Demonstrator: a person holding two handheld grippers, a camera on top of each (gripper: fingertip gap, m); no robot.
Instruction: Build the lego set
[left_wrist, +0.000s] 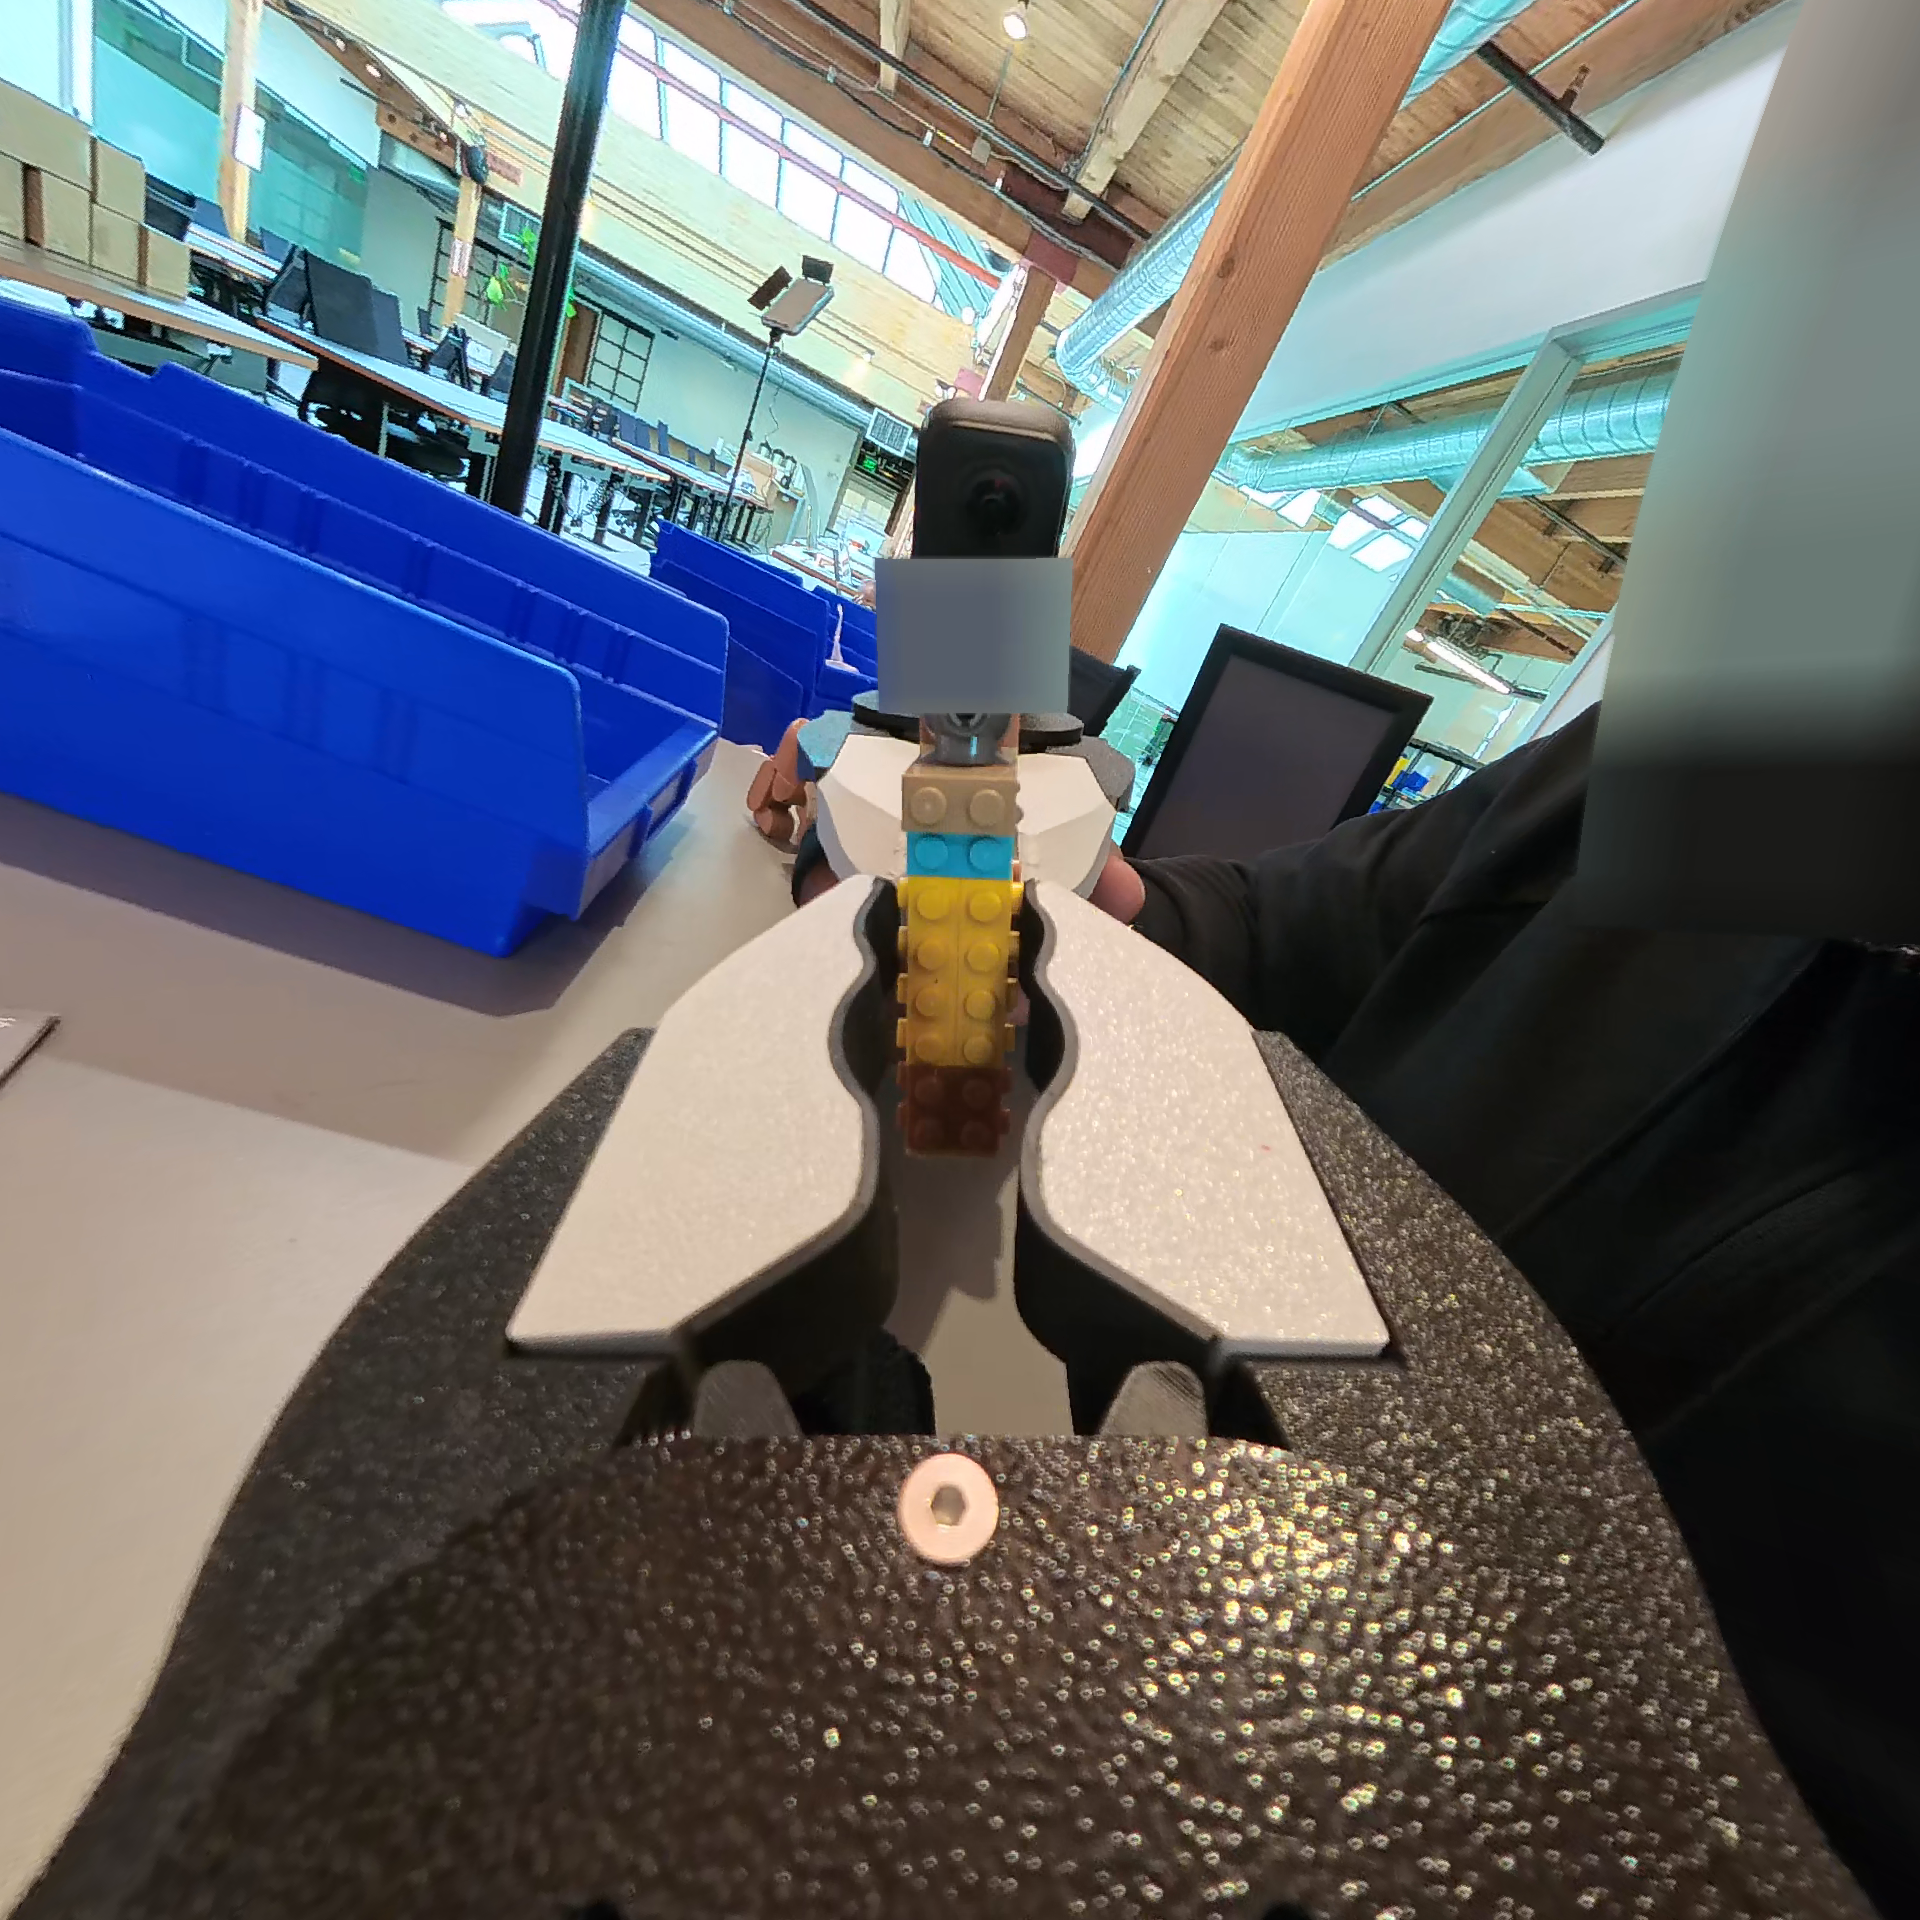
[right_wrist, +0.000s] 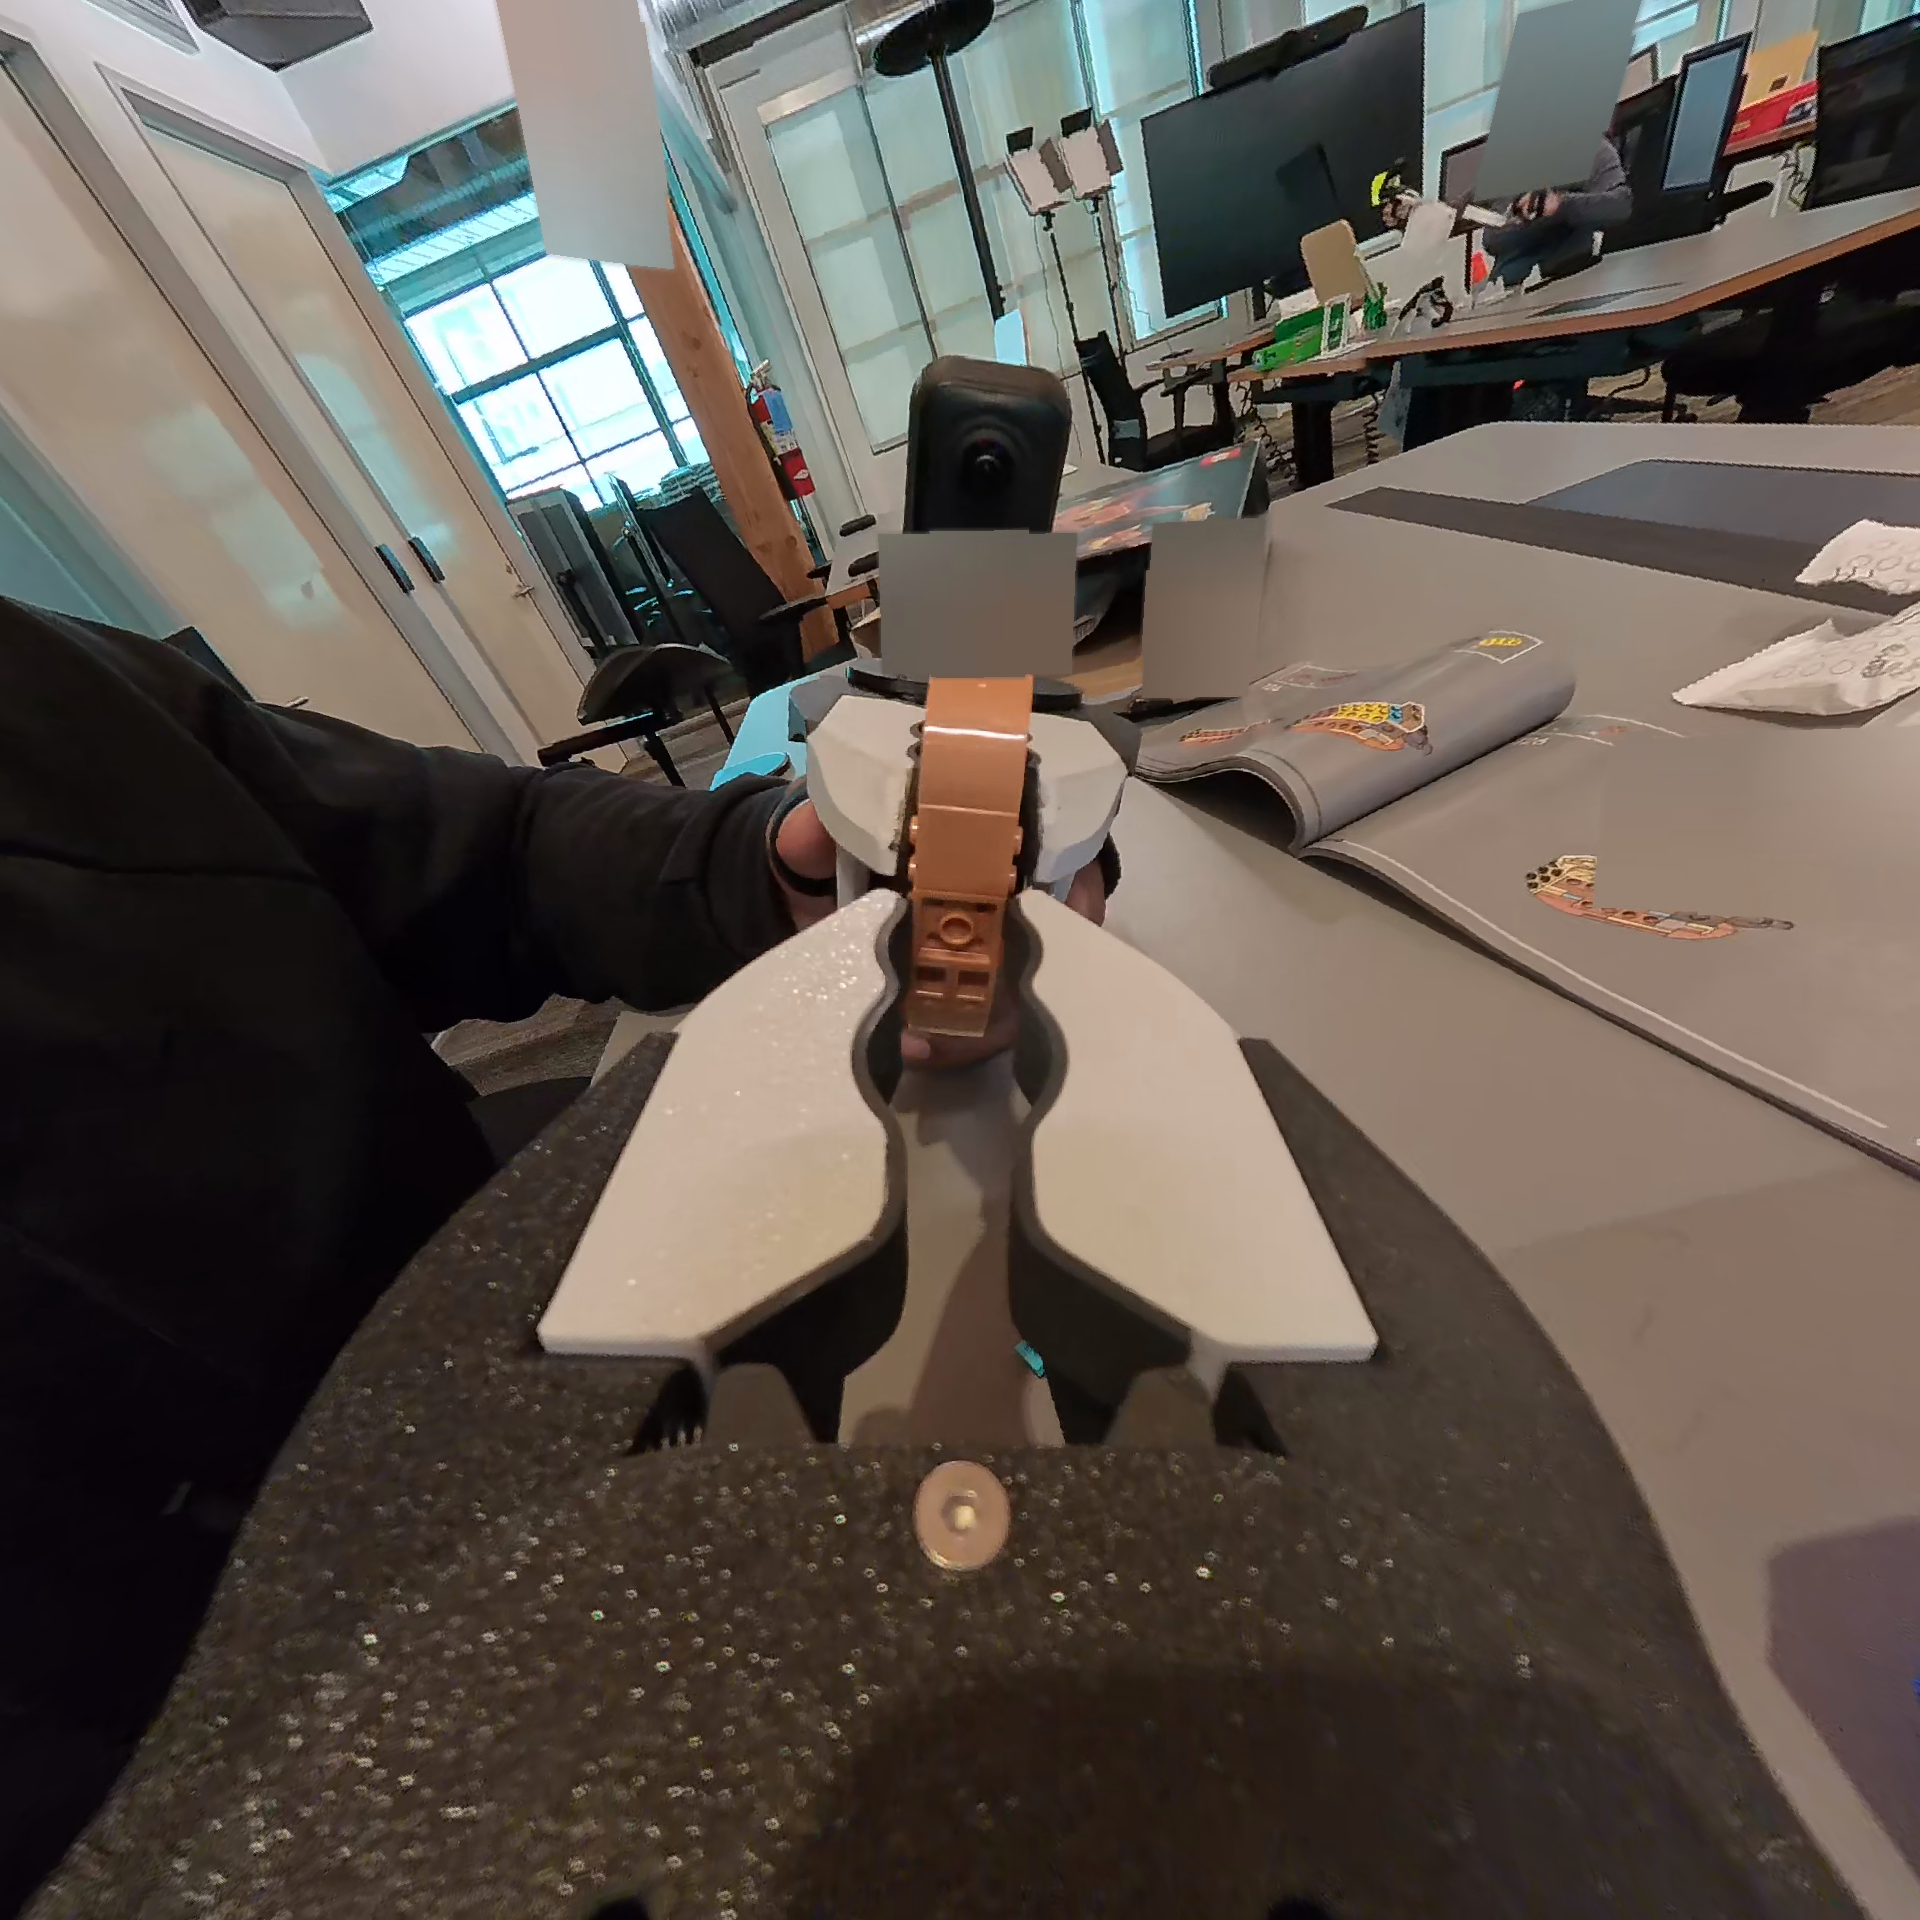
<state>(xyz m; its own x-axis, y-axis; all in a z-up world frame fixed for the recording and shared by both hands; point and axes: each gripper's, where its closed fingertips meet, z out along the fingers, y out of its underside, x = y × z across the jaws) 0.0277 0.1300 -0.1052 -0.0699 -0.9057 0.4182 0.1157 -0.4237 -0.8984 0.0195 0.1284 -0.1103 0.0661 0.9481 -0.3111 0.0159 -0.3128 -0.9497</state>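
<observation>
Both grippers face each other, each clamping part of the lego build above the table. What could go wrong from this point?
1. The left gripper pinches the brick strip only at its yellow middle; pushing on the far tan end could lever the strip loose.
2. The right gripper holds the orange-tan curved assembly by one end, so it may pivot.
3. Both are above the grey table; a dropped piece could bounce away.

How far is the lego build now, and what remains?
Done: a strip of brown, yellow, blue and tan bricks is already joined. In hand: the left gripper grips that strip, and the right gripper grips the orange piece; both face each other. Left: whether they are joined is unclear, and the open booklet shows a larger model.
</observation>
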